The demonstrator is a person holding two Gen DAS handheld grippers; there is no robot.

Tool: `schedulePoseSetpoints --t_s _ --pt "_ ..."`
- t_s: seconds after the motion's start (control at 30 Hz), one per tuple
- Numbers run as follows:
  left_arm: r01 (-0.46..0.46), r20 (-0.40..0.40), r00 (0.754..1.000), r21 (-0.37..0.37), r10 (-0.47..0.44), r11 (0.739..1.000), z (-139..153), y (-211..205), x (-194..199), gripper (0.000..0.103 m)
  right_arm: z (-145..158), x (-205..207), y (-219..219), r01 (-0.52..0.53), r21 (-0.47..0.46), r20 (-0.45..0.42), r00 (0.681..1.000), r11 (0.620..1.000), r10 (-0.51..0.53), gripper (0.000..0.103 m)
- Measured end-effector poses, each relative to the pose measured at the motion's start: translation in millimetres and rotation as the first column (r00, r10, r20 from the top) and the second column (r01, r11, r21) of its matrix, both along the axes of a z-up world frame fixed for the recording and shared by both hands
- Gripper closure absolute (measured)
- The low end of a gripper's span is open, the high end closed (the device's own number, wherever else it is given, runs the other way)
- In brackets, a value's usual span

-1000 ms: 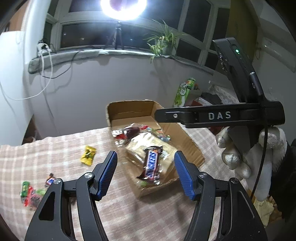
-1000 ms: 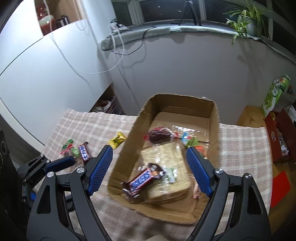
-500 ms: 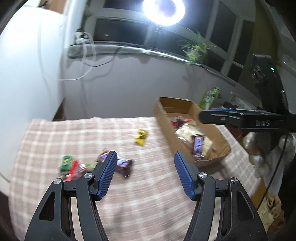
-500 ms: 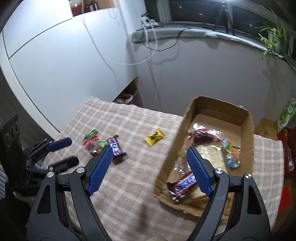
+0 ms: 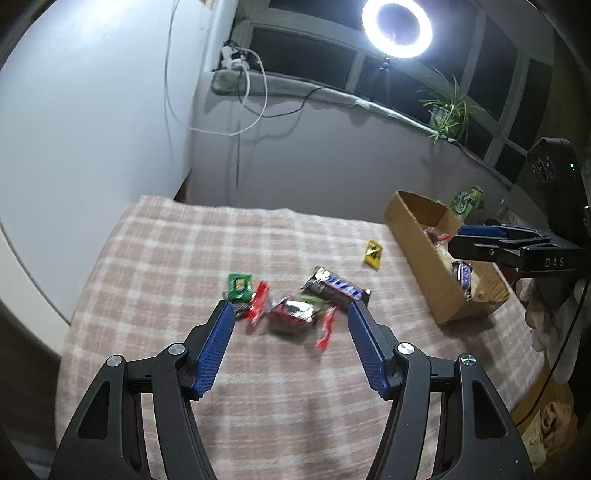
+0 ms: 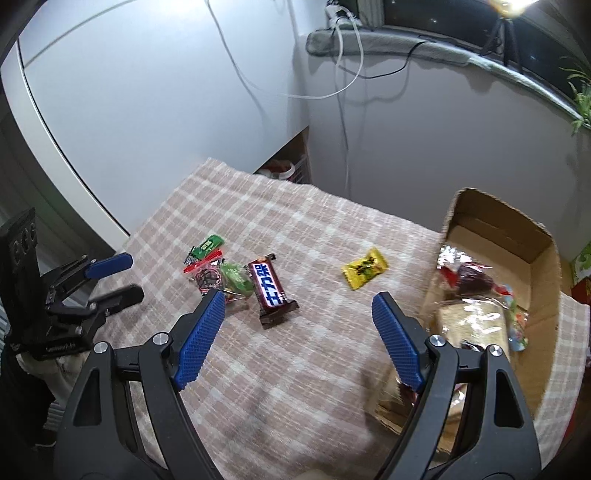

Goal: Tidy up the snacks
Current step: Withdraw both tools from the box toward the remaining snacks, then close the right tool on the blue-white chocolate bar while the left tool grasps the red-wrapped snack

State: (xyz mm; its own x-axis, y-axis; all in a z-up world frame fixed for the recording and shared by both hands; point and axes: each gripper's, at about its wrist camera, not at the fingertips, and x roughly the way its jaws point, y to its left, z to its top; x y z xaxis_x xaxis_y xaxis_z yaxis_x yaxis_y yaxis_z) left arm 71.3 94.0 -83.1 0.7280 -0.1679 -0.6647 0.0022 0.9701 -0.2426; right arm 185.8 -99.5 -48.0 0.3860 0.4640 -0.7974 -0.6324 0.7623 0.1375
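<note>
Loose snacks lie on the checked tablecloth [image 5: 258,387]: a brown chocolate bar [image 5: 338,288] [image 6: 271,290], a red-ended foil candy [image 5: 295,312], a green packet [image 5: 239,286] [image 6: 208,245] and a yellow packet [image 5: 373,253] [image 6: 364,267]. My left gripper [image 5: 290,338] is open, hovering just short of the candy cluster with nothing between its pads. My right gripper [image 6: 295,338] is open over bare cloth, near the chocolate bar. A cardboard box [image 5: 417,254] [image 6: 546,280] at the right holds a Snickers bar [image 5: 463,277], a bread pack [image 6: 469,321] and other wrapped sweets.
A white wall and cabinet stand left of the table. Cables hang from the windowsill [image 5: 295,86]. A ring light [image 5: 397,27] and a potted plant [image 5: 448,112] are at the window. A green carton [image 5: 467,201] stands behind the box. A gloved hand [image 5: 543,317] holds the right gripper.
Both grippers swung left from over the cardboard box to over the loose snacks on the cloth. Their jaws kept the same width and hold nothing.
</note>
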Motion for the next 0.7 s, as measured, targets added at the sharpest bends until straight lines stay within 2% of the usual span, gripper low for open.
schedulePoseSetpoints --t_s 0.17,0.37,0.43,0.47,0.7 --pt "0.041 -0.032 0.999 0.005 -0.041 0.999 -14 -6 -1 0.040 -17 6 20 -0.029 -0.028 -0.036 0.999 0.999 0.028 0.019" --pt "0.067 -0.066 0.996 0.013 -0.066 0.998 -30 -11 10 0.045 -36 15 38 -0.039 -0.061 -0.066 0.997 0.997 0.035 0.019" --pt "0.071 -0.076 0.995 0.004 -0.070 0.997 -34 -12 16 0.048 -43 20 42 -0.037 -0.061 -0.088 0.996 0.997 0.032 0.028" --pt "0.075 -0.079 0.994 0.006 -0.074 0.997 -35 -13 18 0.048 -47 24 44 -0.039 -0.062 -0.108 0.994 0.997 0.032 0.029" --pt "0.092 -0.091 0.992 0.026 -0.089 0.995 -43 -23 31 0.048 -69 39 59 -0.045 -0.057 -0.191 0.981 0.997 0.033 0.030"
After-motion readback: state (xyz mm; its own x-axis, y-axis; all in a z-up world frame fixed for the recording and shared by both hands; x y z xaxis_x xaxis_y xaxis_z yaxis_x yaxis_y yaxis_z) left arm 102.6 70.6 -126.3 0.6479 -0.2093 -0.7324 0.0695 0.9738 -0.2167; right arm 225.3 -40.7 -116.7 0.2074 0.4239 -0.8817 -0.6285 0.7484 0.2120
